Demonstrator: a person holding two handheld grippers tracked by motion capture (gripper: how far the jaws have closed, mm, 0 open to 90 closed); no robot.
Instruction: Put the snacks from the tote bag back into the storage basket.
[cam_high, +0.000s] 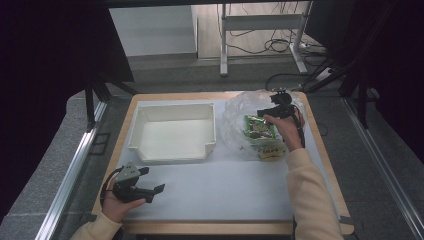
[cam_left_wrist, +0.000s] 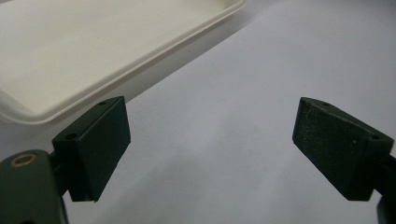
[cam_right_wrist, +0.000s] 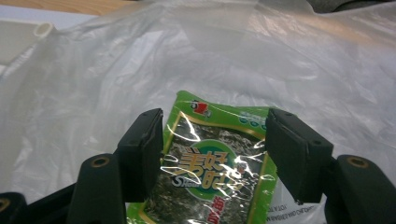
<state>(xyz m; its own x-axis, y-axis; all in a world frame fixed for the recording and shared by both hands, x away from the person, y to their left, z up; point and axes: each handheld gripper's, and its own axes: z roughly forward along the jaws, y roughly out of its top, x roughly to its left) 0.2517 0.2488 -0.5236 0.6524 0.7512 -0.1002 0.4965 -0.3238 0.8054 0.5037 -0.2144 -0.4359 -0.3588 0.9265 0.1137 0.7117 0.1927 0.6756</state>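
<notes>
1. Seaweed packet (cam_right_wrist: 212, 172), green, lies on the clear plastic bag (cam_high: 240, 115) at the table's (cam_high: 225, 200) two o'clock.
2. Right gripper (cam_right_wrist: 215, 154) straddles it, jaws wide, not pressing.
3. Left gripper (cam_left_wrist: 210, 144) gapes empty at seven o'clock.

Left hand-held gripper (cam_left_wrist: 210, 149) open wide, white tray (cam_left_wrist: 93, 42) beyond, pale tabletop (cam_left_wrist: 261, 70)

A flat green foil snack packet (cam_high: 259, 127) with a dark centre panel, a round green emblem and yellow lettering lies face up on the right half of the surface, on a crumpled clear plastic bag (cam_high: 235, 122). In the right gripper view the glossy packet (cam_right_wrist: 212, 163) lies between the two black fingers (cam_right_wrist: 140, 154). A pale yellow packet (cam_high: 272, 151) lies just beside its near edge.
</notes>
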